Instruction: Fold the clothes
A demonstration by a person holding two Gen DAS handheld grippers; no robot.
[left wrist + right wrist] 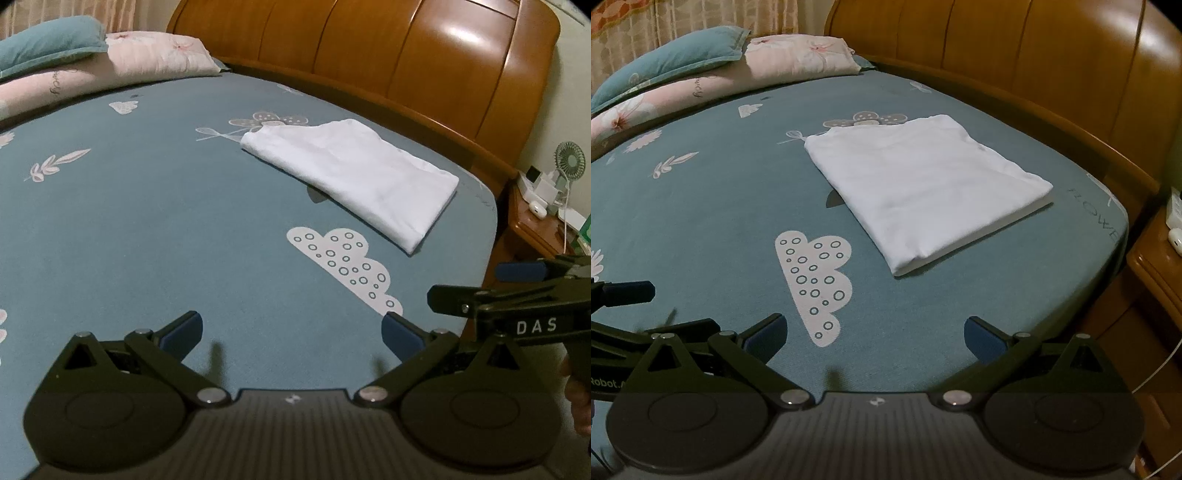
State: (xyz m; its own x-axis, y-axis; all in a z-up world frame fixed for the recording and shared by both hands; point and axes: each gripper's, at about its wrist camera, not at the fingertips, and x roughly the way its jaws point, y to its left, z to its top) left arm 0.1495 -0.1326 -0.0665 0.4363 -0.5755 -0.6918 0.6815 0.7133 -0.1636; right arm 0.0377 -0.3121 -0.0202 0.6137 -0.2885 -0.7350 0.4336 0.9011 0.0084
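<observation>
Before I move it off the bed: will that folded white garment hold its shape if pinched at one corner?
Probably not. The white garment is thin, soft cloth in loose layers, so it would likely droop and unfold. It looks light. Pushed, it would probably bunch on the bedsheet rather than slide. Both grippers are open.

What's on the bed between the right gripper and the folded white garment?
Only bare sheet, with a printed white cloud on it. The right wrist view shows nothing lying between the open right gripper and the folded white garment.
</observation>
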